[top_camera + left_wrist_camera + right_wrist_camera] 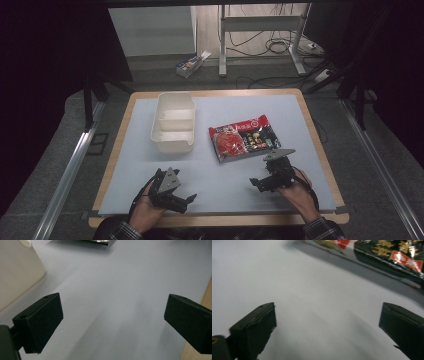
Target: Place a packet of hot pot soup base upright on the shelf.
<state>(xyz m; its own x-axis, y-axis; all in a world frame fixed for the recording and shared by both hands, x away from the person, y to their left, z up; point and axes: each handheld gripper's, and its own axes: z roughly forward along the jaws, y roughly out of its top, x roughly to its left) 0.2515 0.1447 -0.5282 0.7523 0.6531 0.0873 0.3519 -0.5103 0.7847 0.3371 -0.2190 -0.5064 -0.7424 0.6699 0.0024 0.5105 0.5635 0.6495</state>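
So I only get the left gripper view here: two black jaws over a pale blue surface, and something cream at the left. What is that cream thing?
Observer: A cream plastic bin, open-topped, with a ledge across its inside.
Operator: And the dark edge at the top of my picture?
Observer: That is a red and black printed food packet, lying flat to the right of the bin.
Operator: Is anything holding it?
Observer: No. The right gripper sits just short of the packet, jaws wide apart with bare mat between them.
Operator: And mine?
Observer: The left gripper is held low near the table's front edge, open too, in a person's hand.
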